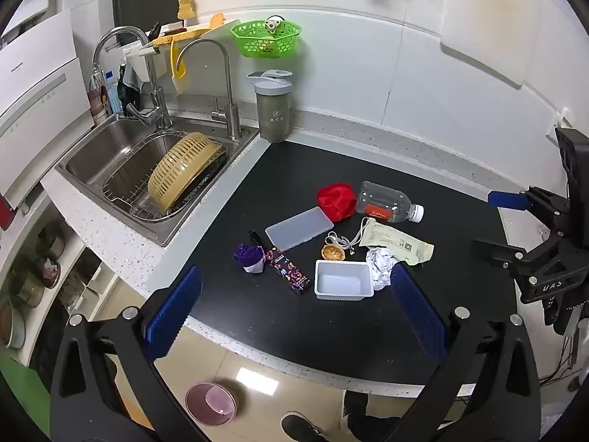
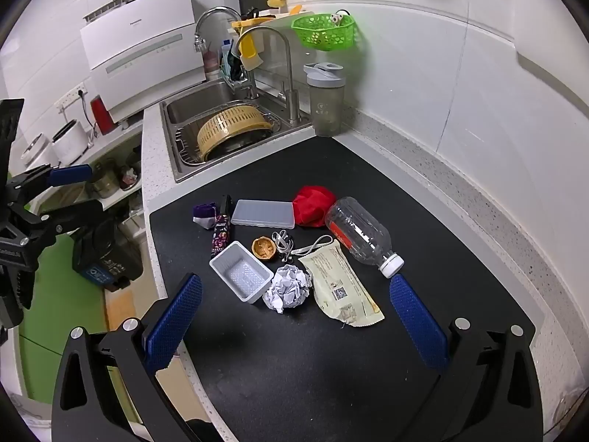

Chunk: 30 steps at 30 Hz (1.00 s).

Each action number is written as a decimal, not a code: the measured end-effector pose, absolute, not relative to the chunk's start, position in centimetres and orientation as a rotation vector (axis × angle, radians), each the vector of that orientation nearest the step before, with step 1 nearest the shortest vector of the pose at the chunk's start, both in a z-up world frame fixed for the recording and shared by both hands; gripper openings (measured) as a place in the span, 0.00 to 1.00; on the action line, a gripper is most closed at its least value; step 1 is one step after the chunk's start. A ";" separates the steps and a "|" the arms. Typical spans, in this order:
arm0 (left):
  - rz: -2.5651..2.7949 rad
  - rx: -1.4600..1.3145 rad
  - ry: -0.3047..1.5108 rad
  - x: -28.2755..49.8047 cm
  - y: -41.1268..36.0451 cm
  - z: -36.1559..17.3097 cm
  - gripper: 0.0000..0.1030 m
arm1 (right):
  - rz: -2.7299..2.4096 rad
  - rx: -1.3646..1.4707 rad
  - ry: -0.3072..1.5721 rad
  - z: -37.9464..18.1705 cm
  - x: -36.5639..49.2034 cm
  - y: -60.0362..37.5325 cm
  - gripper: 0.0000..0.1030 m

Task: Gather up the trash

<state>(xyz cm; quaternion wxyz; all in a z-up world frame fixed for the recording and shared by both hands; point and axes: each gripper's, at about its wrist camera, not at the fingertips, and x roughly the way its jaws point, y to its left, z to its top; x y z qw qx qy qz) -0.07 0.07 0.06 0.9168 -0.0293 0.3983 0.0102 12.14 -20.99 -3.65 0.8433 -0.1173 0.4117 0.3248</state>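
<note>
Both of your grippers are hovering above the black worktop [image 2: 331, 368] with fingers spread wide and gripping nothing: the left gripper [image 1: 296, 305] over the near edge, the right gripper [image 2: 294, 316] just short of the trash. The crumpled paper ball [image 2: 289, 287] is lying between the white plastic tray [image 2: 241, 274] and the beige wrapper [image 2: 340, 287], touching the tray. The clear bottle [image 2: 359, 235] is lying on its side beside the red cloth [image 2: 313, 204]. A walnut shell [image 2: 263, 247] is sitting behind the tray.
</note>
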 end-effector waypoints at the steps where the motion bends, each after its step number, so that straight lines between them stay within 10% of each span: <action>1: 0.021 -0.064 0.820 -0.1 0.2 0.1 0.97 | 0.686 -0.249 0.867 -3.6 12.1 -21.0 0.95; 30: 0.023 -0.049 0.840 0.3 0.2 0.0 0.97 | 0.687 -0.250 0.867 -3.6 12.4 -20.8 0.95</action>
